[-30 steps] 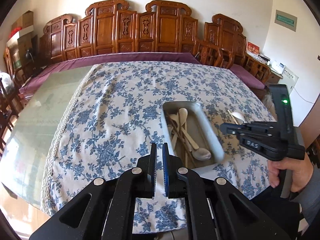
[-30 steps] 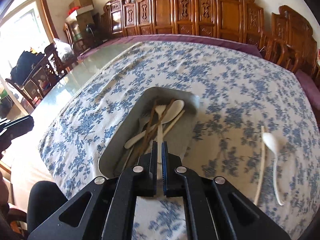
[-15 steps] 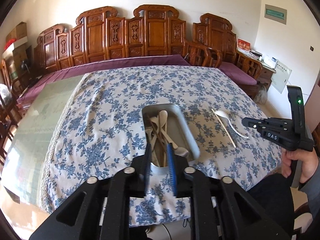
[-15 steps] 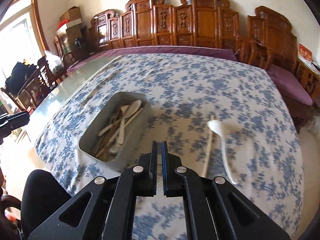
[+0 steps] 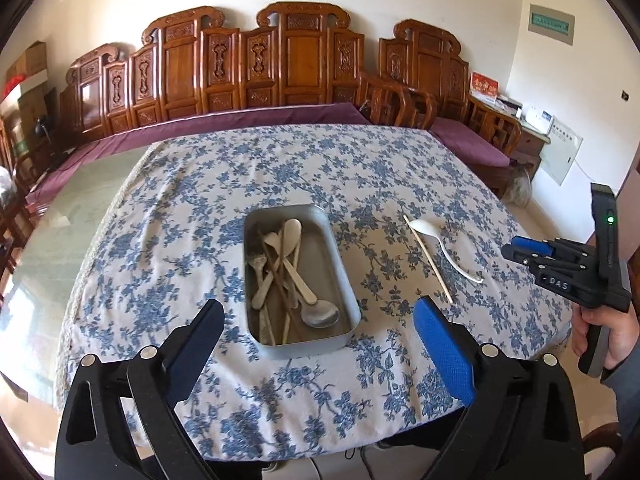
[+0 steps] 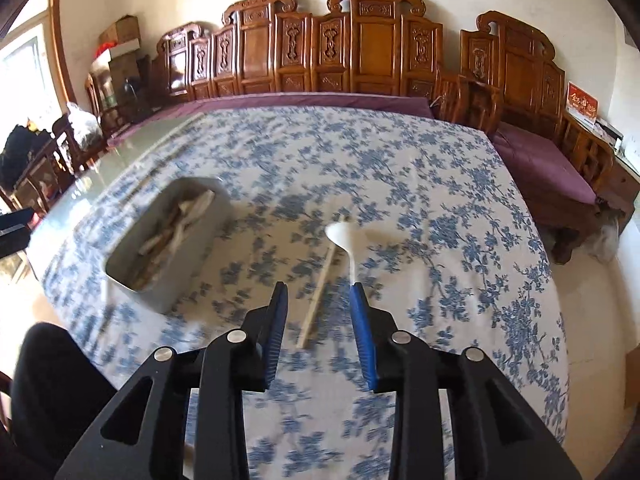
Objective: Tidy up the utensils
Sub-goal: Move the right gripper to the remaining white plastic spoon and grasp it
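Observation:
A metal tray [image 5: 344,288] [image 6: 192,264] on the floral tablecloth holds several spoons and chopsticks [image 5: 286,272]. To its right lie a white spoon [image 5: 436,236] [image 6: 346,242] and a single pale chopstick [image 5: 430,262] [image 6: 318,294]. My left gripper [image 5: 316,316] is wide open and empty, above the near end of the tray. My right gripper [image 6: 318,296] [image 5: 516,249] is partly open and empty, above the near ends of the chopstick and the spoon handle.
The floral cloth [image 5: 320,168] covers a glass-topped table; bare glass [image 5: 72,208] shows at the left. Carved wooden benches with purple cushions [image 5: 280,80] line the far wall. The table's front edge [image 5: 304,446] is close below my left gripper.
Both grippers were shut and have opened, the left one wide. The left pulled back from the tray. The right swung from over the tray to the loose spoon and chopstick.

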### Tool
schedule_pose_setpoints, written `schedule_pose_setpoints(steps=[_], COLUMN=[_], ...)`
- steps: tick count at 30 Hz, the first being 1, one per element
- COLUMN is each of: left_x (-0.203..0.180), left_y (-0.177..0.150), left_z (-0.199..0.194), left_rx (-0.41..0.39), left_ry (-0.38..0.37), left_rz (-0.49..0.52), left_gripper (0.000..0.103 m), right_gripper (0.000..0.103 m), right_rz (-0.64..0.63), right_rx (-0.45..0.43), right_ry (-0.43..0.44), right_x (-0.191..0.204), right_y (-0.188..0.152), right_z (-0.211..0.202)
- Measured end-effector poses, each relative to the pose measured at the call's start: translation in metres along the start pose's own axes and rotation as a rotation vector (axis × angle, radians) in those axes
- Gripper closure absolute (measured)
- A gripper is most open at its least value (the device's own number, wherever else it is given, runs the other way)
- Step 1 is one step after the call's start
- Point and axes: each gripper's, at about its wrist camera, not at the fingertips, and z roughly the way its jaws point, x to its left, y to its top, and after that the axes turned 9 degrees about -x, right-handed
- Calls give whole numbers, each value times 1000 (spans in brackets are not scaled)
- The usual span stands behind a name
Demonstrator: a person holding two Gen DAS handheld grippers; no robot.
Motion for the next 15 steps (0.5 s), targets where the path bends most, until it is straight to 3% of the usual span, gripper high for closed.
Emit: schedule_pose_setpoints(steps=[8, 15], left_x=[-19, -37], left_y=[3, 16], left_z=[47, 88], left_rx=[43, 91], left_ry=[-18, -48], left_rz=[9, 55], left_gripper=[11, 11], right_gripper=[68, 68], right_rz=[58, 49], right_rx=[80, 153], right_ry=[19, 43], right_x=[-29, -40], right_y=[-10, 3], right_z=[59, 104])
